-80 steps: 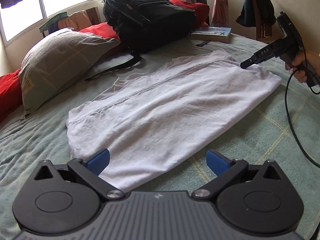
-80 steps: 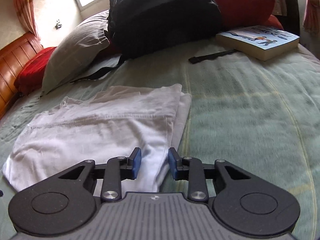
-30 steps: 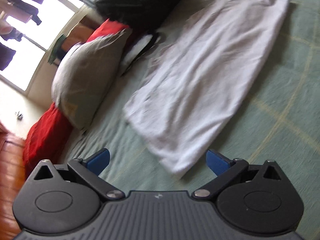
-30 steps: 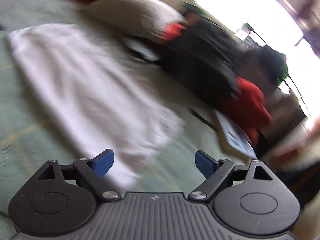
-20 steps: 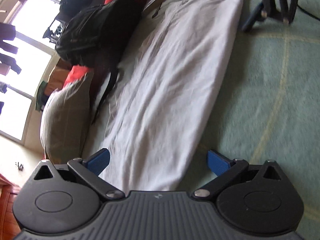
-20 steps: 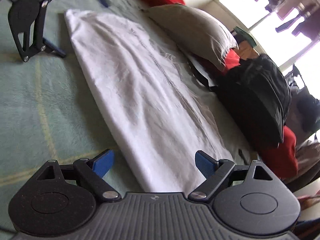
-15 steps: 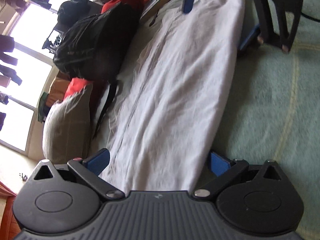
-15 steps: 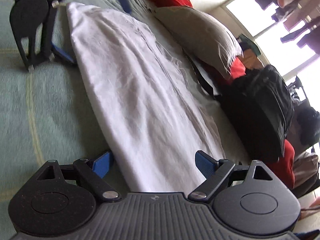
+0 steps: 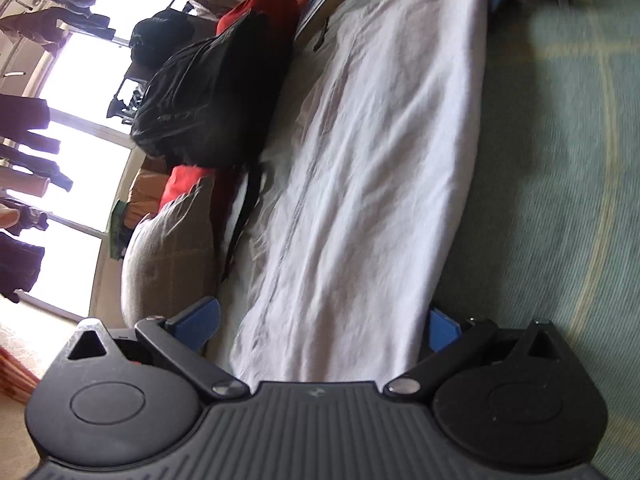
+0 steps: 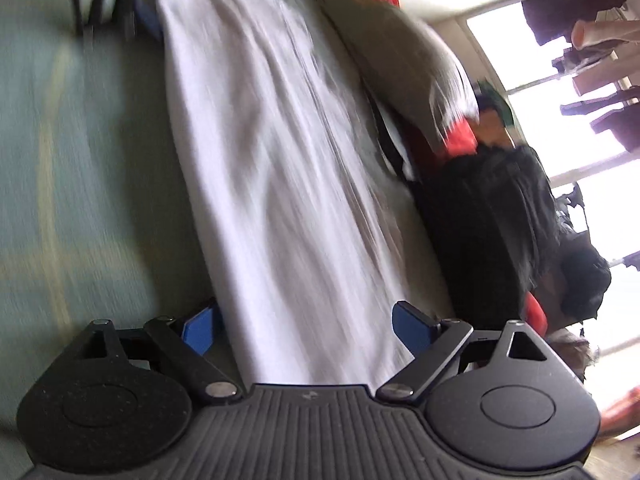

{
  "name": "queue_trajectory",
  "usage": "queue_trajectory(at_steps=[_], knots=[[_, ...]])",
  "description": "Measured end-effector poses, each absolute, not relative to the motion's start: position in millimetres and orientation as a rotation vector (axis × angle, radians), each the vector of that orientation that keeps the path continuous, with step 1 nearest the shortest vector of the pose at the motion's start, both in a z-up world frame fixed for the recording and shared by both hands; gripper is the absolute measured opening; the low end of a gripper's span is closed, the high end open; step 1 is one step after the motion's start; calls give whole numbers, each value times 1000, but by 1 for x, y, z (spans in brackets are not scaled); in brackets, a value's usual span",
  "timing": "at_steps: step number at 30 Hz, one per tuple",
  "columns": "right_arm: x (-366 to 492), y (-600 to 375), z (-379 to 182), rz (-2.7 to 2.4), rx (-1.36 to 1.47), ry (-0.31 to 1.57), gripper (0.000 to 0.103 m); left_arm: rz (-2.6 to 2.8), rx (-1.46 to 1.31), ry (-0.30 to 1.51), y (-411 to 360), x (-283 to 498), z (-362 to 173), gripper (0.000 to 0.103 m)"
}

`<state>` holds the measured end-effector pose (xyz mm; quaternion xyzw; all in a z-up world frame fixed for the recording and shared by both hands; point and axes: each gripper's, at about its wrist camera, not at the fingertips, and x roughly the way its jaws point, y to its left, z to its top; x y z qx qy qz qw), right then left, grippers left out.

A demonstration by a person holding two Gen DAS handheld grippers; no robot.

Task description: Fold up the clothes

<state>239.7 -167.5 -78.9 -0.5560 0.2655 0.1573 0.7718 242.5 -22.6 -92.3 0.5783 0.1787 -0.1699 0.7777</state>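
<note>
Lengthwise across the pale green bedspread [image 9: 560,160] lies the long, folded white cotton garment [image 9: 372,168], a stitched seam running down its length. Both cameras are rolled onto their sides, one at each short end of the cloth, facing each other.

At the near end in the left wrist view, the left gripper [image 9: 320,328] is spread wide, its blue-padded fingers [image 9: 198,320] standing on either side of the garment's end; the cloth passes between them and the right-hand pad is partly hidden behind the fabric's edge. Whether the pads touch the cloth is unclear.

At the opposite end, the right gripper [image 10: 308,326] is likewise wide apart, its blue pads [image 10: 412,330] flanking that end of the garment [image 10: 280,160]. This view is blurred.

Along the garment's far long edge sit a black fabric backpack [image 9: 216,96], a grey rectangular pillow [image 9: 168,256] and a red cushion [image 9: 260,12]. Dark clothes [image 9: 28,120] hang before a bright window.
</note>
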Motion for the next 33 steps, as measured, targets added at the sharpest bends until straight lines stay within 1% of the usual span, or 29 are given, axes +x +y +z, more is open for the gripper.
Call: queue_trajectory(at_steps=[6,8,14,19,24,26,33], knots=[[239,-202,-86,257,-1311,663,94,-315,1250,407,-10,248,-94,102],[238,-206,-85,258,-1304,681,94,-312,1260,394,-12,248,-95,102],[238,-219,-63,234,-1160,777,94,-313,1250,364,-12,245,-96,102],[218,-229,-45,189,-1107,826,94,-312,1201,353,-5,244,-95,102],[207,-219,-54,217,-992,850,94,-301,1164,346,-1,241,-95,102],[211,-204,-65,243,-946,853,94,-297,1152,345,0,240,-95,102],[230,-158,-82,260,-1047,661,94,-295,1117,337,5,236,-96,102]])
